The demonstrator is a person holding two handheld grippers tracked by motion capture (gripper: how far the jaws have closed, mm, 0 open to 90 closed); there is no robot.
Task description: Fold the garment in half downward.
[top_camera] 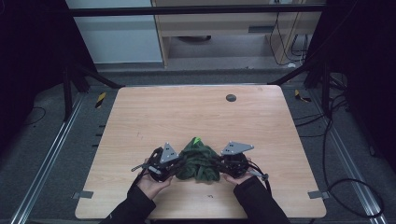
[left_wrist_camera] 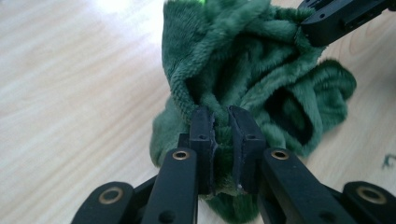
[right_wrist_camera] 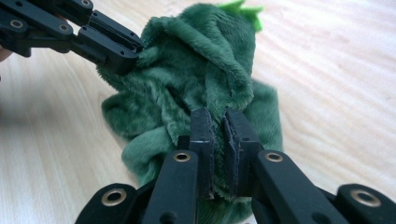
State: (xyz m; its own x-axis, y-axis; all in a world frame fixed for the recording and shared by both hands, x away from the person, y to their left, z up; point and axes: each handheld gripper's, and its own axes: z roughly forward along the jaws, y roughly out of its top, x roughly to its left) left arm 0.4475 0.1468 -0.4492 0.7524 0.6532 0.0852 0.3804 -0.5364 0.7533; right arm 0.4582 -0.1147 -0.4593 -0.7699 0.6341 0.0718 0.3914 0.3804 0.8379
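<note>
Between 2 grippers, near table's (top_camera: 140, 116) front edge: green plush garment (top_camera: 200, 162), bunched. Left gripper (left_wrist_camera: 220, 122) jaws narrow, pinching fleece fold; right gripper (right_wrist_camera: 219, 125) same on opposite side. Likely paired grips at opposite edges to spread fabric flat for folding.

My left gripper (top_camera: 175, 164) and right gripper (top_camera: 223, 164) are black, with brass-ringed pivots, grey three-cornered top plates and trailing cables; my sleeves (top_camera: 259, 205) are dark.
</note>
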